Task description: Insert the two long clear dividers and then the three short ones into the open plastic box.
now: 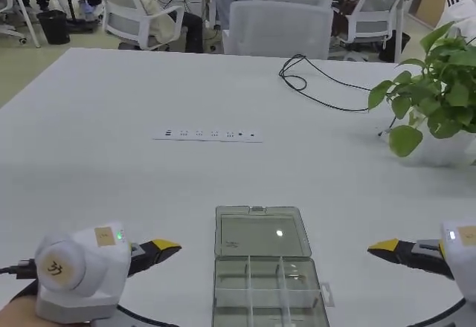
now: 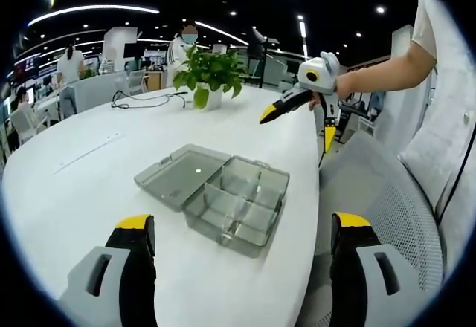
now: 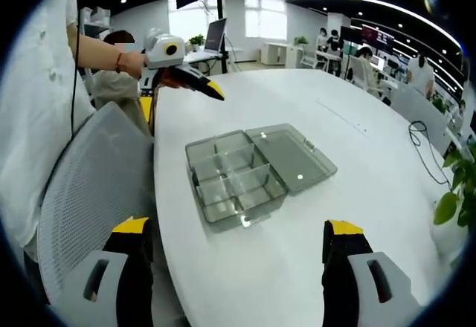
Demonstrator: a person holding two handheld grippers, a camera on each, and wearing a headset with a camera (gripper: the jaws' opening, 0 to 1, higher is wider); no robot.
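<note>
The open plastic box [image 1: 216,286] is set on the white counter [image 1: 134,186] directly in front of the person. Its lid [image 1: 262,232] is folded flat on the far side of the box, so that the tray is reachable from above. The left gripper [image 1: 160,251] is held to the left of the box and the right gripper [image 1: 383,247] to the right of it, both well apart from it and raised above the counter. In each gripper view the jaws are spread wide with nothing between them, so both grippers are released and empty. A grid of clear dividers [image 3: 236,172] is seen standing inside the box, splitting it into compartments. From this the inserting is judged to be done or nearly so, with the grippers drawn aside to leave the box free.

How many dividers are seated, and whether each is pressed fully home, cannot be told, since clear walls against a clear tray are hard to separate. The near end of the box is cut off by the bottom edge of the head view. Beyond the box, to its right, a potted plant [image 1: 435,111] and a loose cable [image 1: 312,82] are seen.
</note>
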